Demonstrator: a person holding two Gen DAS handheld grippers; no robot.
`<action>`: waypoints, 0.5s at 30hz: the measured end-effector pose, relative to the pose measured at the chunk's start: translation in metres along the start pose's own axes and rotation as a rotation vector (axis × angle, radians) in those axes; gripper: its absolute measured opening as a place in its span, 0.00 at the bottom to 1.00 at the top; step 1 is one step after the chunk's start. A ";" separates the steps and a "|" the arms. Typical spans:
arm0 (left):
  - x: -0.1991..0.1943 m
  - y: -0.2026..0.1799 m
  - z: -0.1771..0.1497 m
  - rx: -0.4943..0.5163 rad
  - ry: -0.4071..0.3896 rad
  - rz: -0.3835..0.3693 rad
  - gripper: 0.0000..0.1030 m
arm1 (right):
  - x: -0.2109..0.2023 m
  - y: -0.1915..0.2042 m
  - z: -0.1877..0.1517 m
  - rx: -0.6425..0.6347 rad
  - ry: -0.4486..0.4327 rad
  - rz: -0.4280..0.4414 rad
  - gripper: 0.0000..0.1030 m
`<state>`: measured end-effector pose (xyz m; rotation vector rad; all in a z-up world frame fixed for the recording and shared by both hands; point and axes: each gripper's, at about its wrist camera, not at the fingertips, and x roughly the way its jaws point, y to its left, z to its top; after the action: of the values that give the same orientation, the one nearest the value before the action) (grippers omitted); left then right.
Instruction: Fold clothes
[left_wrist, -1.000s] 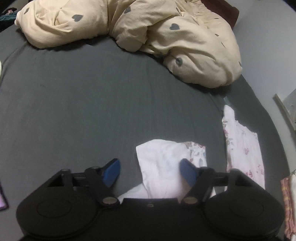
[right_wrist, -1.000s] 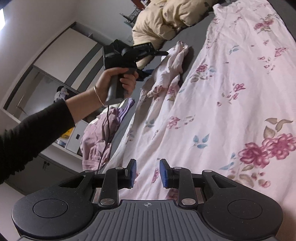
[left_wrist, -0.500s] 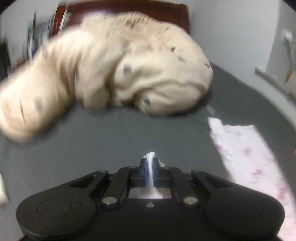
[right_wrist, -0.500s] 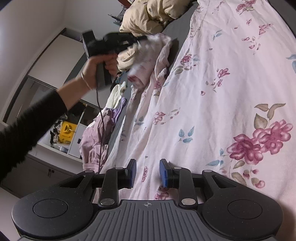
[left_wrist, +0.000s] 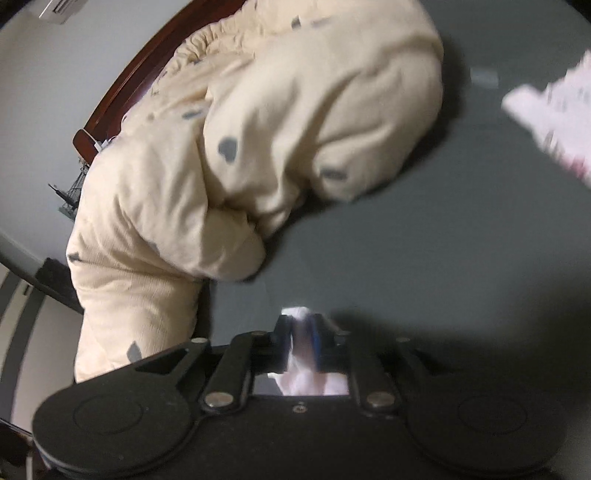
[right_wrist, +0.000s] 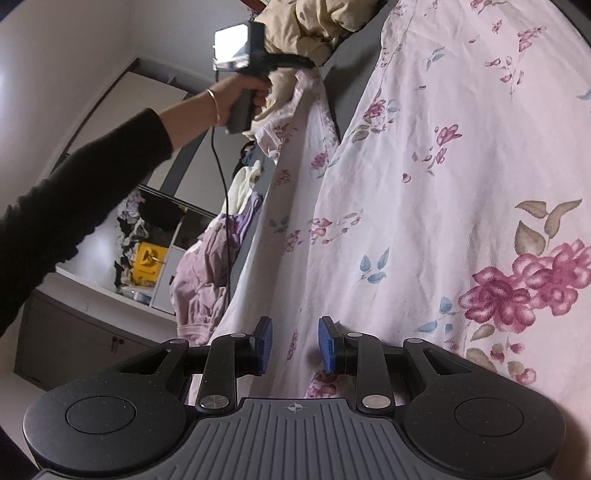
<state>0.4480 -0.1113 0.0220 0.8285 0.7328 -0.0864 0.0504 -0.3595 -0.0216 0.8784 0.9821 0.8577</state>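
Left tongs (left_wrist: 303, 341) clamped on floral garment (right_wrist: 424, 192) edge, jaws easing apart, fabric between pads. Right tongs (right_wrist: 293, 345) parted, touching nothing, over garment spread on bed (left_wrist: 424, 240).

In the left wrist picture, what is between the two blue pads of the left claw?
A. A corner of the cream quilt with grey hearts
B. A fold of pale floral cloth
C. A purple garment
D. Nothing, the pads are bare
B. In the left claw, a bunch of the pale floral cloth sits between the blue pads; the cream quilt lies apart on the grey bed sheet.
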 end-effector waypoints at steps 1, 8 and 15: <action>-0.002 0.007 -0.003 -0.028 -0.002 0.002 0.20 | 0.001 0.001 0.000 -0.002 0.000 0.000 0.27; -0.026 0.099 -0.045 -0.382 0.019 -0.095 0.50 | 0.001 0.003 0.001 -0.020 0.000 -0.019 0.27; -0.015 0.137 -0.133 -0.692 0.256 -0.253 0.50 | 0.006 0.007 0.001 -0.038 0.000 -0.032 0.27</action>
<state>0.4094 0.0729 0.0593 0.0819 1.0250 0.0494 0.0518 -0.3521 -0.0173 0.8284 0.9742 0.8466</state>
